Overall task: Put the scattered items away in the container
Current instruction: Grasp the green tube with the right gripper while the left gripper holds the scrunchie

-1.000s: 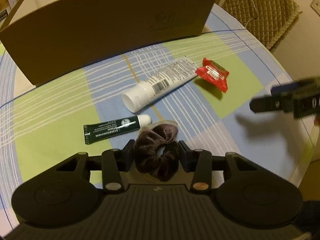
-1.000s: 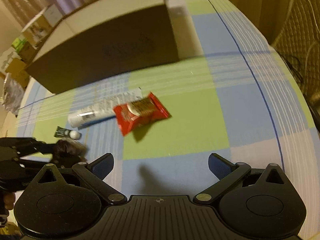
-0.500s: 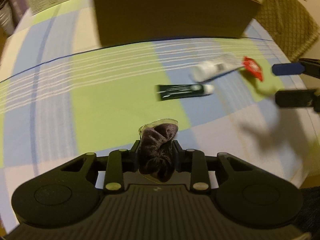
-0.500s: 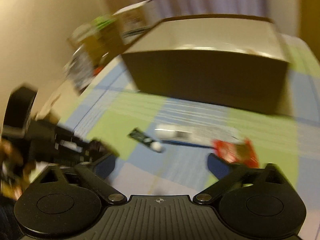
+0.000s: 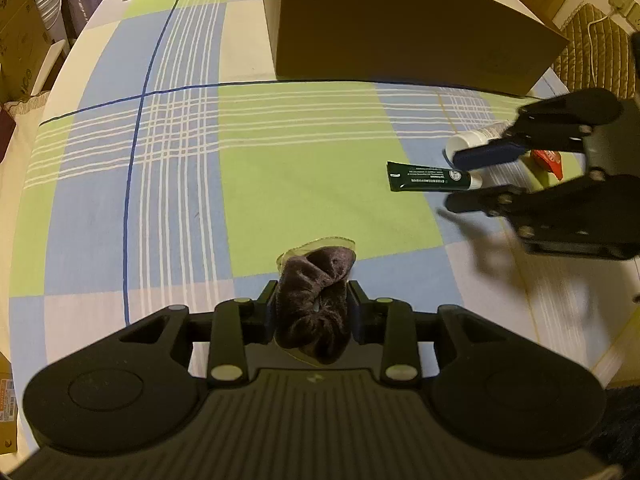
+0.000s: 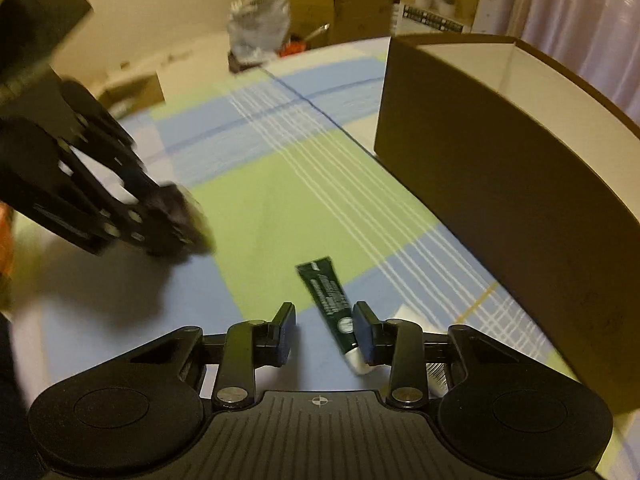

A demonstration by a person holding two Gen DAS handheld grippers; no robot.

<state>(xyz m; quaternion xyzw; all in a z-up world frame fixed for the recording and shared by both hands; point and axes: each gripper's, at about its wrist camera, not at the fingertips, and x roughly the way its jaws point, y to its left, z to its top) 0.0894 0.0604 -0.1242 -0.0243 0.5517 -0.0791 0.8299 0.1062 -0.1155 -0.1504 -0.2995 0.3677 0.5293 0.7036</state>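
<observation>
**Left claw grips scrunchie; right claw straddles green tube**

The left claw [image 5: 313, 304] is closed tight on a dark velvet scrunchie [image 5: 314, 300], held above the checked surface [image 5: 160, 200]. The right claw [image 6: 324, 328] is partly open, its right finger [image 6: 365, 330] just beside the capped end of the green tube [image 6: 329, 295] lying flat on the surface. Beyond it lie a white tube [image 5: 472, 142] and a red packet [image 5: 550, 160]. The open cardboard box [image 6: 500, 184] stands at the far side, near these items.
</observation>
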